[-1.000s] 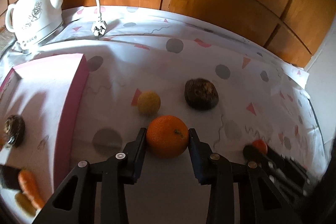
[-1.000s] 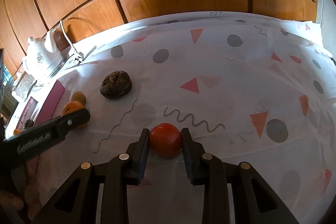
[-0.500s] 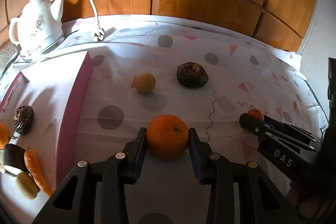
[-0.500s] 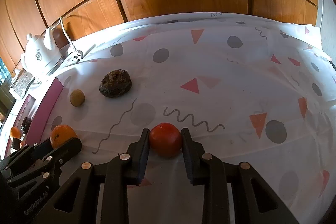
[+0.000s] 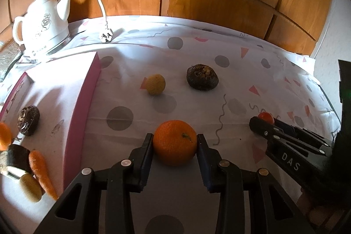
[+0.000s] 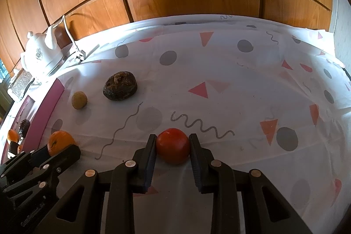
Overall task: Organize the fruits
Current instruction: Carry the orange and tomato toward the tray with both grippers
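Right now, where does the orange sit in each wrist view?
Left wrist: the orange is low centre, clamped between the left tongs.
Right wrist: the orange is at the lower left edge, at the tip of the left tongs.
Shared landmark: the dark wrinkled fruit on the cloth.

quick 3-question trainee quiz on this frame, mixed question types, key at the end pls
1. True or false: the left gripper is closed on the orange.
2. What does the right gripper hold? A) small yellow fruit B) red tomato C) carrot
3. Fill in: the dark wrinkled fruit on the cloth lies to the ____ of the small yellow fruit in the left wrist view.

Key: 1 true; 2 B, the red tomato; 3 right.
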The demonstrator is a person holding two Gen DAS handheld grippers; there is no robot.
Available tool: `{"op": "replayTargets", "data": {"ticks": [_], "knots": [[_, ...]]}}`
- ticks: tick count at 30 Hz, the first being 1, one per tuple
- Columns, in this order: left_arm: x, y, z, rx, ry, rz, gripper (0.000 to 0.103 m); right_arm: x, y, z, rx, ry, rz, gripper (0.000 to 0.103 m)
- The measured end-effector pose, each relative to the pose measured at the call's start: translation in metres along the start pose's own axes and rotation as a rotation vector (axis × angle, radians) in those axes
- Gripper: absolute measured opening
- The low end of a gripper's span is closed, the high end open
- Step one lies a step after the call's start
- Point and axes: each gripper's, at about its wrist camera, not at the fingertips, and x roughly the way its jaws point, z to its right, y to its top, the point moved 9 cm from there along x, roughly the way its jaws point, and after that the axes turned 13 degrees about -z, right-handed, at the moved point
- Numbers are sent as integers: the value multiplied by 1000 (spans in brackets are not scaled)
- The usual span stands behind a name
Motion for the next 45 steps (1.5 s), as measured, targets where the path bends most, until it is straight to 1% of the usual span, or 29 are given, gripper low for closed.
{"op": "replayTargets", "data": {"ticks": [7, 16, 25, 29, 33, 40, 42, 45], "knots": [[-11, -9, -7, -31, -12, -12, 38, 0, 0, -2, -9, -18, 1, 30], [-47, -12, -13, -22, -32, 44, 38, 0, -1, -3, -18, -41, 1, 29], [-75, -20, -38, -59, -32, 67, 38, 1, 0, -6, -31, -66, -7, 29], [-81, -25, -53, -82, -29, 66, 38, 2, 0, -6, -37, -78, -11, 29], [-86, -32, -69, -102, -17, 60, 38, 2, 0, -7, -48, -95, -15, 29], [-98, -43, -102, -127, 22, 77, 38, -1, 0, -11, -71, -125, -27, 28], [-102, -44, -114, -139, 47, 95, 38, -3, -2, -14, -60, -104, -27, 28], [-103, -47, -133, -177, 67, 93, 38, -5, -6, -26, -52, -65, -28, 28]]}}
